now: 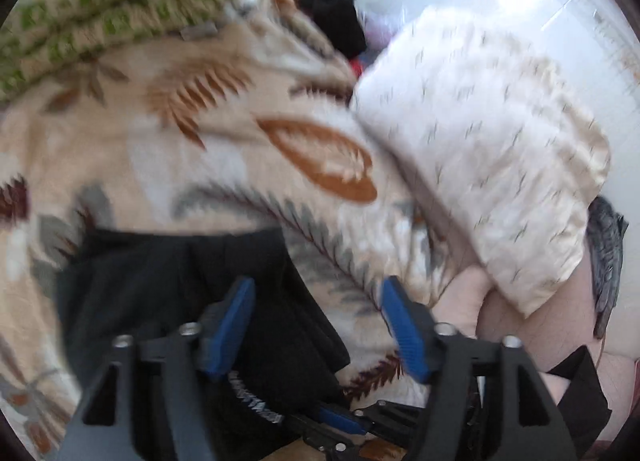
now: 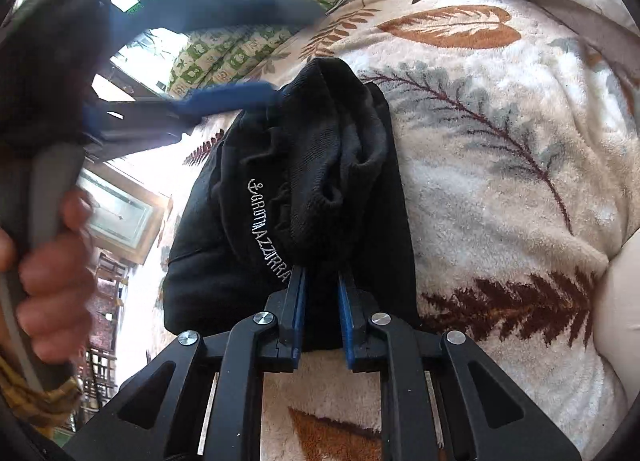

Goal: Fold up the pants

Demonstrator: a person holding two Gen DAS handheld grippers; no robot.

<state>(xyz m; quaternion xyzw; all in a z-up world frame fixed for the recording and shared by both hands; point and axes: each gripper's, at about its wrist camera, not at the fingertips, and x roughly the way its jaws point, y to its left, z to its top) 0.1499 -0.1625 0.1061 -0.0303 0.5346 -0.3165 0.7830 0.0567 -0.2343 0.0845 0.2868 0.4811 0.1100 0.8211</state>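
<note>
The black pants (image 2: pixel 304 189) lie bunched and partly folded on a leaf-patterned blanket (image 2: pixel 500 165), with white lettering along one edge. My right gripper (image 2: pixel 322 281) is shut on a thick fold of the pants at their near end. My left gripper (image 1: pixel 318 293) is open and empty, its blue pads spread wide above the pants (image 1: pixel 180 293) and the blanket (image 1: pixel 200 165); that view is blurred. The left gripper also shows in the right wrist view (image 2: pixel 288 57), open, beside the far end of the pants. The right gripper shows low in the left wrist view (image 1: pixel 344 421).
A green-and-white patterned cushion (image 1: pixel 100 9) lies at the back left. A white pillow (image 1: pixel 480 149) lies at the right, with dark clothes (image 1: pixel 324 5) behind it. A person's hand (image 2: pixel 52 281) holds the left gripper's handle. A bare knee (image 1: pixel 472 309) is near the pillow.
</note>
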